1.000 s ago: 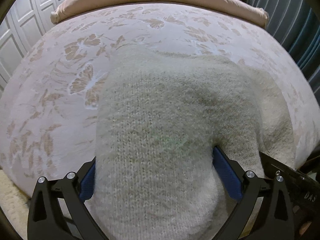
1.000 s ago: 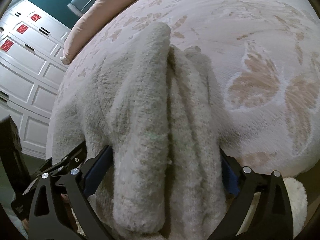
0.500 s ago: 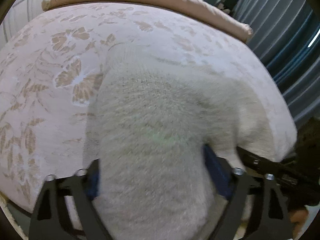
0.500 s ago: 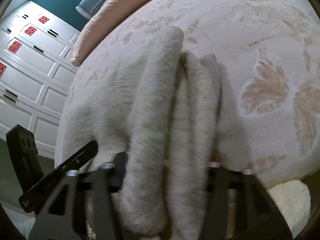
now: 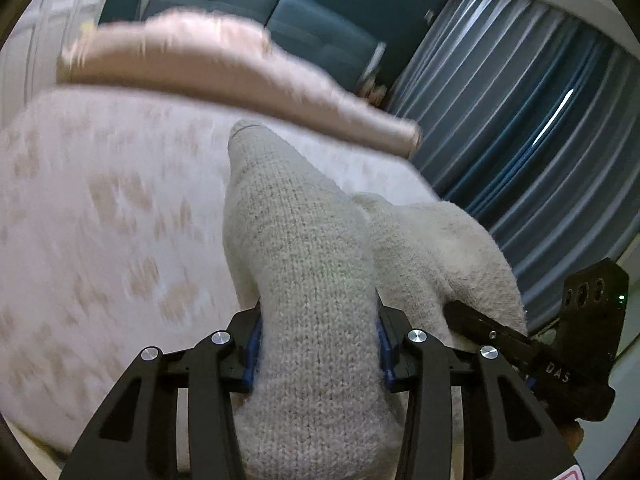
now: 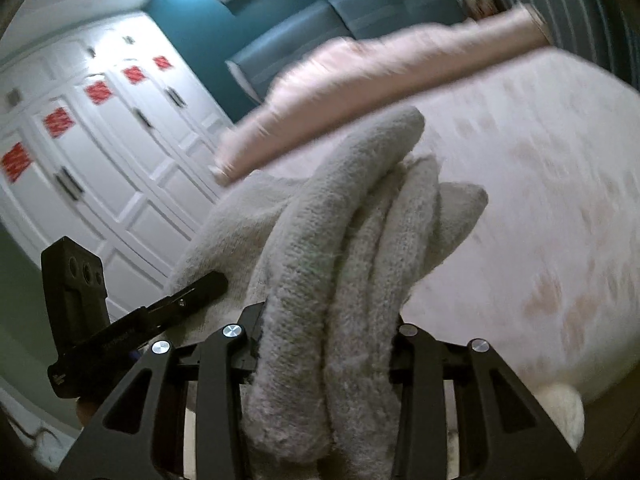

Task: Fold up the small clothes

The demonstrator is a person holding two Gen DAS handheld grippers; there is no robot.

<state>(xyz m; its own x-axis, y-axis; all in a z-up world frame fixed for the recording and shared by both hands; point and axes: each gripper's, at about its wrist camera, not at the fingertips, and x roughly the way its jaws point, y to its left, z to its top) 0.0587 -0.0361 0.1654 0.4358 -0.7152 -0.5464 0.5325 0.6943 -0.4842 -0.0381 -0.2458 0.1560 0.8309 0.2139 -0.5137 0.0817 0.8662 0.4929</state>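
A cream knitted sweater point(image 5: 304, 264) fills the middle of both views, bunched into thick folds point(image 6: 320, 248). My left gripper point(image 5: 318, 344) is shut on one bundled part of it. My right gripper point(image 6: 326, 344) is shut on another bundle of several folds. Both hold the sweater lifted above the bed point(image 5: 100, 220). The right gripper's body shows at the right of the left wrist view point(image 5: 560, 356); the left gripper's body shows at the left of the right wrist view point(image 6: 100, 320). The fingertips are hidden by the knit.
The bed has a pale cover with tan butterfly prints point(image 6: 560, 220) and a pink bolster pillow point(image 5: 224, 68) at its far end. A teal headboard point(image 6: 360, 16), white wardrobe doors point(image 6: 100, 140) and blue-grey curtains point(image 5: 540, 120) stand around it.
Both grippers closed onto the sweater and lifted it off the bed. The views tilted upward, so the wardrobe, headboard and curtains now show.
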